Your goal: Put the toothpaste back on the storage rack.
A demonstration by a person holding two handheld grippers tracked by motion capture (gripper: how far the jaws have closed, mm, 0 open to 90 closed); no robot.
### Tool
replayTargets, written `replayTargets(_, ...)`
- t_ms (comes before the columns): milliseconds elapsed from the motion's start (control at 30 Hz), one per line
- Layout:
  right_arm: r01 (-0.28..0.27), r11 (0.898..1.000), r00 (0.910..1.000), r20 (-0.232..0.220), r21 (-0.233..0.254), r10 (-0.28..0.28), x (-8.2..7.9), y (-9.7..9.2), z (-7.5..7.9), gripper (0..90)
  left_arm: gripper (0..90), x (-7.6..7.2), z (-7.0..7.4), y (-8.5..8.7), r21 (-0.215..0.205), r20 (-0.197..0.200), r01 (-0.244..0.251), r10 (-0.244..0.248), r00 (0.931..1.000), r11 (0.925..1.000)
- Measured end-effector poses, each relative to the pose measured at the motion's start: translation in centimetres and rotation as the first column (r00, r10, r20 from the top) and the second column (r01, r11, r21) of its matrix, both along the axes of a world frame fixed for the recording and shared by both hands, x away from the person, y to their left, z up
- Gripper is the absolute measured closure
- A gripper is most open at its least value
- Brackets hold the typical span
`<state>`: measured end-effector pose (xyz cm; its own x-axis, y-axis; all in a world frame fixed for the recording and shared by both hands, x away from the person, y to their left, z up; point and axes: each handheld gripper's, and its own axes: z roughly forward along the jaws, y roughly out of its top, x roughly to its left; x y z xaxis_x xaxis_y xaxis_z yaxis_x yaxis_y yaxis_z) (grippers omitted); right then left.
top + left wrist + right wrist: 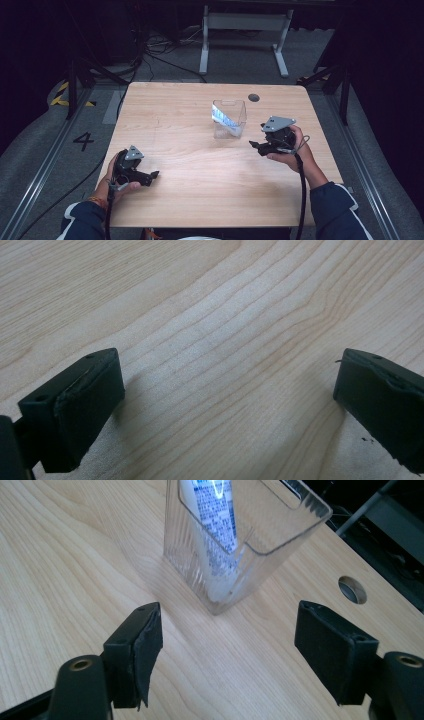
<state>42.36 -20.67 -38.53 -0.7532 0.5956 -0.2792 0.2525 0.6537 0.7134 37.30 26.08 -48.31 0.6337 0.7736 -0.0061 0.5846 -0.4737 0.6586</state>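
Right gripper: jaws spread wide, nothing between them, pads bare. No earlier view to set against this one.

Clear plastic cup stands just ahead of the right jaws, apart from them, on the wooden table. Square-sided, ribbed walls, upright, open mouth up.

Tube inside the cup: white with blue print. Its long axis leans; the lower end sits in the bottom corner of the cup nearest the right gripper, the upper end tilts away from the gripper toward the far rim. From the high view the tube slants across the cup, with the right gripper just beside the cup, jaws pointing toward it.

Round hole in the table lies beyond the right-hand jaw of that gripper.

Left gripper: jaws spread, bare wood between them, resting low over the table, well apart from the cup; in the high view it points toward the table's middle
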Motion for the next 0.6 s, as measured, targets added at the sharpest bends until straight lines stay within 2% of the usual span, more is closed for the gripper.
replayTargets(600, 0.059, 0.998, 0.9977, -0.033, -0.028, -0.06, -1.7, -3.5, -2.6, 26.0, 0.3, 0.0, 0.0, 0.0, -0.001, 0.001, -0.001, 0.001, 1.0, 1.0)
